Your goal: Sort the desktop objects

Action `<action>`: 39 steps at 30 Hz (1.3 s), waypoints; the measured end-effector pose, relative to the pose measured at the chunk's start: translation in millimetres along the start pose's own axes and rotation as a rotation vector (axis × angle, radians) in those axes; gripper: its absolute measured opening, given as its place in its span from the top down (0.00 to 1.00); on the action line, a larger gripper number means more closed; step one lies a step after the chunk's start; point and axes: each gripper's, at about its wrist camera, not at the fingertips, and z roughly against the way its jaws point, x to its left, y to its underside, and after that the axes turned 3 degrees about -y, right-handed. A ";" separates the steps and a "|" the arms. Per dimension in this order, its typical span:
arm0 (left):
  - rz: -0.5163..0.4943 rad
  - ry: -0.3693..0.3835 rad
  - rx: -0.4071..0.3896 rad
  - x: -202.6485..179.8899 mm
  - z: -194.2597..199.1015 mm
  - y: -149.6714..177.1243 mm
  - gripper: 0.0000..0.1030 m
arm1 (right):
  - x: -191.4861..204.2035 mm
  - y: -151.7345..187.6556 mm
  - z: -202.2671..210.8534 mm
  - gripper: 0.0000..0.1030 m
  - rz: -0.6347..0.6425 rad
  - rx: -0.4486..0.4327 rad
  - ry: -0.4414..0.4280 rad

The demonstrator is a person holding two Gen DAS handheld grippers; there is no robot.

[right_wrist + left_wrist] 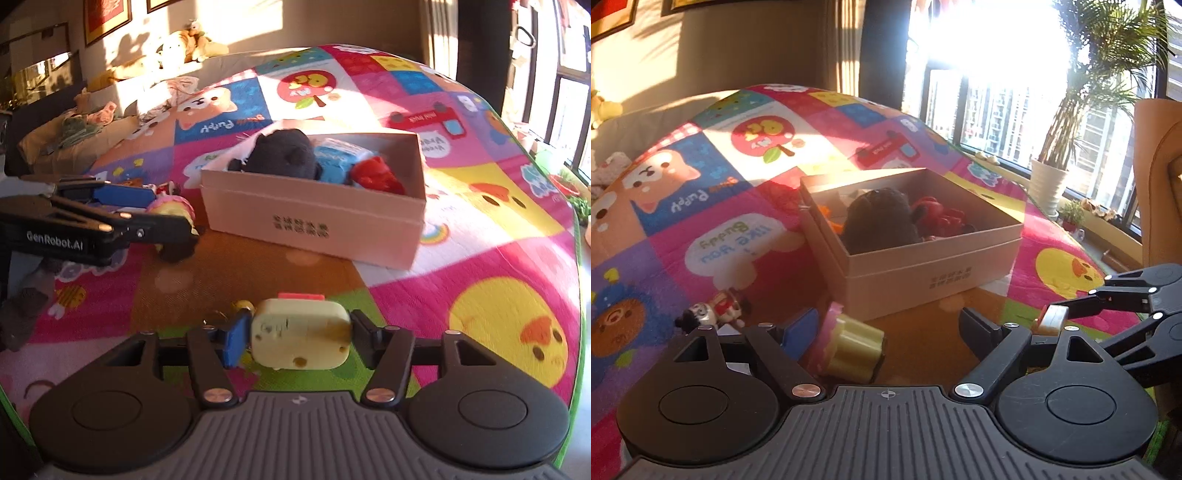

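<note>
Two handheld grippers work over a colourful play mat. Ahead of both sits an open beige cardboard box holding toys. Left gripper is spread wide around a yellow-and-pink ridged cupcake toy. Right gripper brackets a pale yellow toaster-shaped toy, pads seemingly not gripping; lifting now could drop it.

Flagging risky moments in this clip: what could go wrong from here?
1. The cheese toy sits between the right gripper's pads with a gap on one side; closing off-centre could push it away.
2. The cupcake toy lies tipped by the open left gripper; it could roll.
3. The box already looks crowded, so added toys may spill.
</note>
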 end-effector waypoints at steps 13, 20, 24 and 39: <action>-0.062 0.203 -0.001 -30.5 7.2 2.9 0.07 | -12.2 15.3 -7.9 0.09 -0.067 -0.010 -0.035; -0.007 0.032 0.067 -23.1 -15.0 1.0 0.06 | -9.5 13.9 -9.5 0.05 -0.056 0.000 -0.041; 0.009 0.014 0.099 -32.3 -39.7 -3.5 0.08 | -3.4 12.4 -9.2 0.05 -0.023 0.028 -0.013; -0.044 -0.009 0.124 -31.7 16.5 28.8 0.41 | 12.9 25.2 15.9 0.22 -0.015 0.102 0.041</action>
